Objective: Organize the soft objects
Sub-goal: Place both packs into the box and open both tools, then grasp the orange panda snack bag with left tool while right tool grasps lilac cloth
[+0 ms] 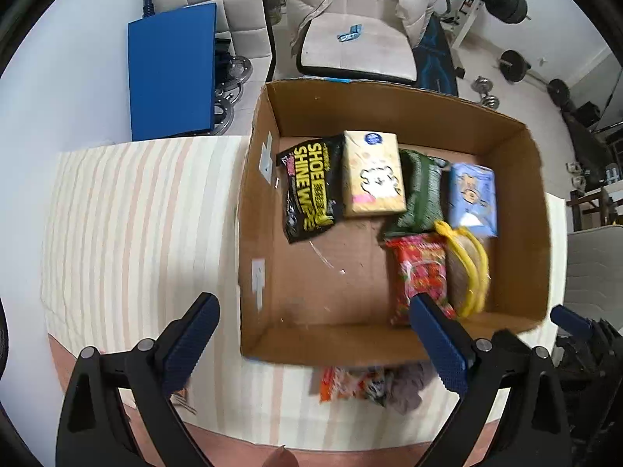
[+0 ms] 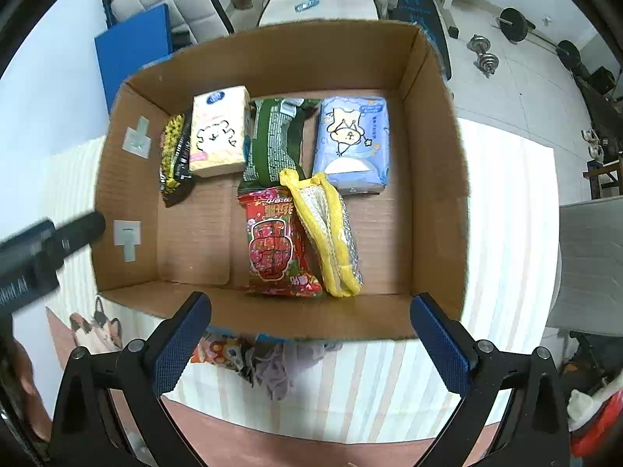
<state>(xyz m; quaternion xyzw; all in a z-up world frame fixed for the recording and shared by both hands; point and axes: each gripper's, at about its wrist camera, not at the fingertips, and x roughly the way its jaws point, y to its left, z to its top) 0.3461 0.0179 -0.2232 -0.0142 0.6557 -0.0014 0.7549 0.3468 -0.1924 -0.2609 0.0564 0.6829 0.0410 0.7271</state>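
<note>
An open cardboard box (image 1: 257, 210) (image 2: 124, 179) stands on a striped cloth. In it lie a black shoe-wipe pack (image 1: 309, 188) (image 2: 175, 159), a cream tissue pack (image 1: 372, 175) (image 2: 220, 132), a green packet (image 1: 420, 190) (image 2: 272, 144), a blue tissue pack (image 1: 471, 198) (image 2: 352, 140), a red snack bag (image 1: 420, 272) (image 2: 274, 245) and a yellow-edged sponge pad (image 1: 467, 268) (image 2: 327, 233). An orange packet (image 1: 346, 383) (image 2: 214, 350) and a grey cloth (image 1: 407, 387) (image 2: 280, 369) lie on the cloth by the box's near wall. My left gripper (image 1: 313, 344) and right gripper (image 2: 311, 344) are open and empty above that near wall.
The striped cloth (image 1: 136, 233) (image 2: 506, 233) covers the table. A blue panel (image 1: 171, 74) and a chair with a puffy jacket (image 1: 358, 39) stand behind. Weights (image 2: 514, 23) lie on the floor at the right. A mattress edge (image 2: 592, 264) is at the right.
</note>
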